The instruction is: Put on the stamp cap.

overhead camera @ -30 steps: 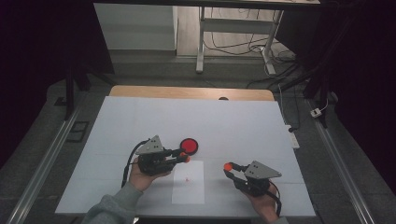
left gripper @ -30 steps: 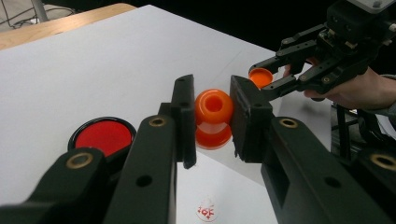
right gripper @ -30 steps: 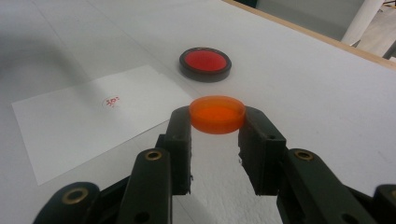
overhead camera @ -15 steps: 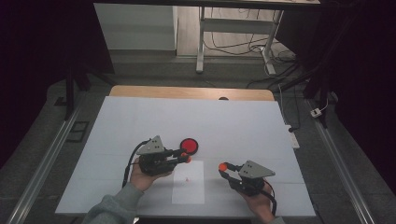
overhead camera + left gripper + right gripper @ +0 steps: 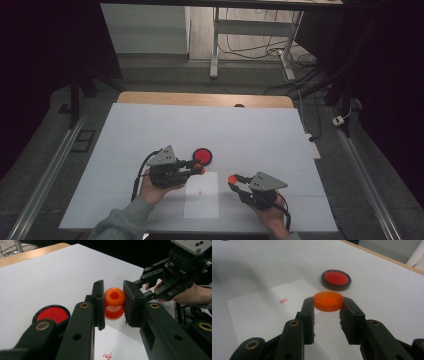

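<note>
An orange stamp (image 5: 114,302) was gripped between the jaws of the left gripper (image 5: 198,169), held above the white table (image 5: 250,135). An orange cap (image 5: 328,300) was clamped at the jaw tips of the right gripper (image 5: 233,179). A red ink pad (image 5: 202,155) lay just beyond the left gripper. A white paper sheet (image 5: 202,200) bearing a small red mark (image 5: 282,301) lay between both grippers, unobstructed.

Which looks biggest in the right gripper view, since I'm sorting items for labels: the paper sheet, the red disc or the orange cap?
1. Paper sheet, by far the largest.
2 and 3. Red disc and orange cap look about alike; the cap is nearer the camera, so I cannot rank them.
</note>
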### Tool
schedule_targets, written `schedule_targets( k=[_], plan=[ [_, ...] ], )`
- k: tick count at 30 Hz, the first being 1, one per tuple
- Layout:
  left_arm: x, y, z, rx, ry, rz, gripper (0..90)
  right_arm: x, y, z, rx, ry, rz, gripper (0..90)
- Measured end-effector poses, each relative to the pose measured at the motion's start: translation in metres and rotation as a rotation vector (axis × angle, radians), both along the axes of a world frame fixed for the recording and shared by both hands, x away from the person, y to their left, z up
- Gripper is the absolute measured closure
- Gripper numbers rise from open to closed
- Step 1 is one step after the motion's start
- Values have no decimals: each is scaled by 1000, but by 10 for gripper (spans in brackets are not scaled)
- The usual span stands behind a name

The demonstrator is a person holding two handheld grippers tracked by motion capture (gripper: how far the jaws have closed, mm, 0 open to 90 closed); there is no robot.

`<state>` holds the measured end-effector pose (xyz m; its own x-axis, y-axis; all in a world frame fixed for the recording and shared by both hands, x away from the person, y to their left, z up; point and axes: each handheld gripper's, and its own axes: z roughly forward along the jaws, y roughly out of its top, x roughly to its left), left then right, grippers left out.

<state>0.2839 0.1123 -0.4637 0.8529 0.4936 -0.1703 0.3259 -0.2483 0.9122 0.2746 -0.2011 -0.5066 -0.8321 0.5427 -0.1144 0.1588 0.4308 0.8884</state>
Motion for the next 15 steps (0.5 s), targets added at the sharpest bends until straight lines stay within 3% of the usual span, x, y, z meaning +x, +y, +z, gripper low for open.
schedule_targets(
  k=[15],
  plan=[
    [-1, -6, 1, 2, -3, -15, 721, 0, 24, -3, -7, 8, 53, 646]
  ],
)
